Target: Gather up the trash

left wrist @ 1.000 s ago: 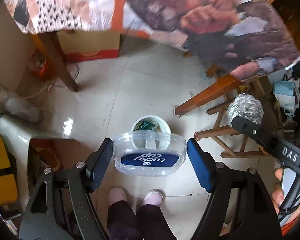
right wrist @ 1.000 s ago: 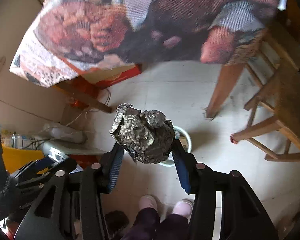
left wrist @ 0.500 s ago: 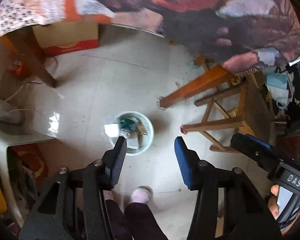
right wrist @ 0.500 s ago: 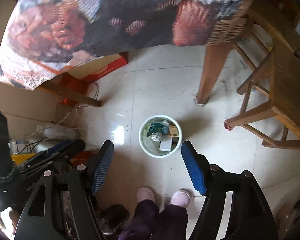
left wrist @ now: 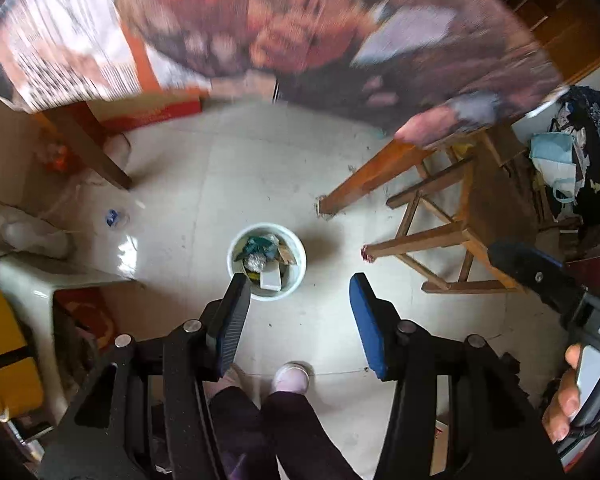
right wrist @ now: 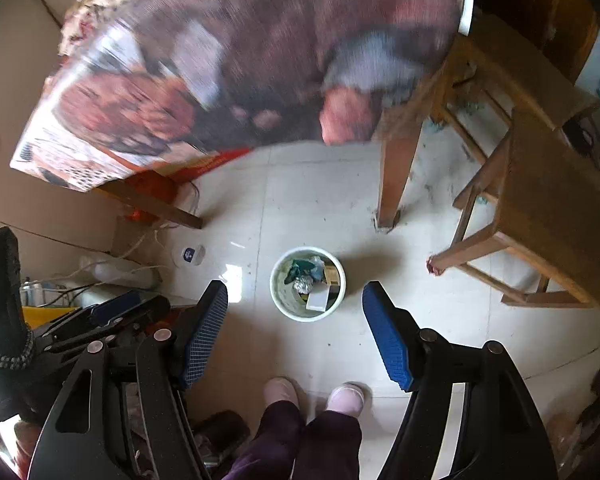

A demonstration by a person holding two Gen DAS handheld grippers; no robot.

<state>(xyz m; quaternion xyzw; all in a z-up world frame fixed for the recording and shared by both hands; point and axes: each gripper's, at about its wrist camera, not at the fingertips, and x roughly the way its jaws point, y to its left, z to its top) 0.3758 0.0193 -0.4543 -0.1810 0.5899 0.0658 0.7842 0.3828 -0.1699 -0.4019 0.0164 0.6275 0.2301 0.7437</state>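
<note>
Both grippers have let go since a second ago: cup and foil ball are gone from their jaws.

The plastic cup (left wrist: 115,217) lies on the floor left of the bin (left wrist: 266,261), still to collect; the foil ball (right wrist: 303,284) sits inside. The left gripper (left wrist: 296,312) and right gripper (right wrist: 296,328) hang above, jaws apart, empty.

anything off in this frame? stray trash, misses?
One miss: a clear plastic cup lid with a blue label lies on the floor tiles left of the white bin, near the cables, not inside it. The foil ball sits in the bin. Left gripper and right gripper are both open and empty.
</note>
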